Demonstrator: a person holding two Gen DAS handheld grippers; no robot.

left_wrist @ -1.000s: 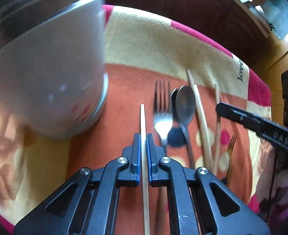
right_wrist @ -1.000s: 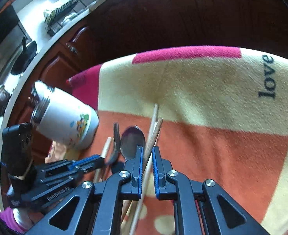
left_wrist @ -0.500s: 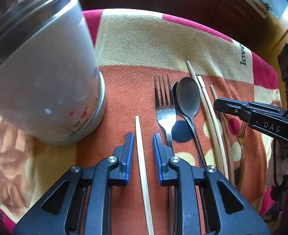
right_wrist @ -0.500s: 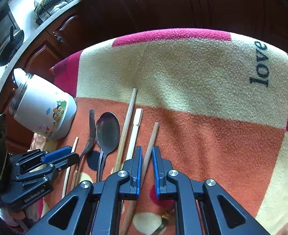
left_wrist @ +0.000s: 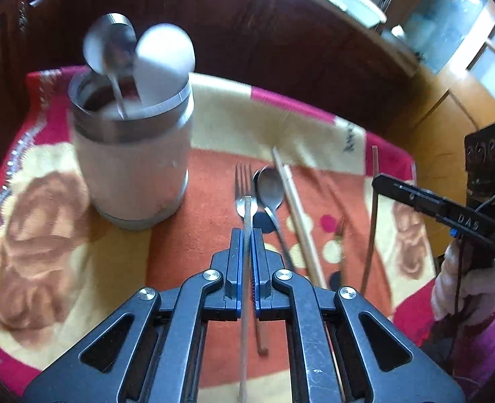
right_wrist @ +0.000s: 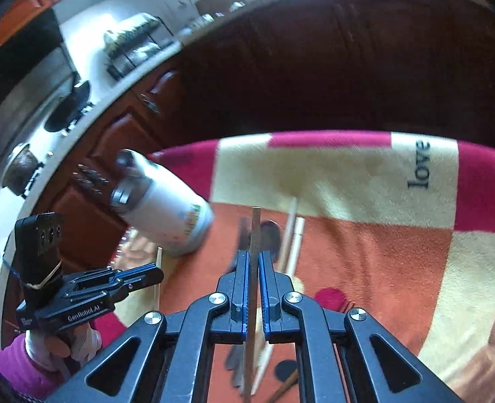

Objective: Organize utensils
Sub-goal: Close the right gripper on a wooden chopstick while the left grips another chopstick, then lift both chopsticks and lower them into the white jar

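Note:
My left gripper (left_wrist: pixel 246 231) is shut on a pale chopstick (left_wrist: pixel 245 268), lifted above the cloth. My right gripper (right_wrist: pixel 254 255) is shut on a brown chopstick (right_wrist: pixel 254 235), also lifted; it shows in the left wrist view (left_wrist: pixel 374 194) too. A white canister with a steel rim (left_wrist: pixel 133 164) stands at left and holds two spoons (left_wrist: pixel 113 50). It also shows in the right wrist view (right_wrist: pixel 166 211). A fork (left_wrist: pixel 244 181), a dark spoon (left_wrist: pixel 271 188) and two wooden chopsticks (left_wrist: pixel 297 215) lie on the cloth.
A red, cream and orange blanket (left_wrist: pixel 247 124) covers the round table. A small gold fork (left_wrist: pixel 339 231) lies at right. Dark wooden cabinets (right_wrist: pixel 314 67) and a kitchen counter (right_wrist: pixel 119 50) stand behind the table.
Both grippers have closed on their chopsticks and risen off the cloth. The views have pulled back, so the canister now looks smaller and its rim and spoons show.

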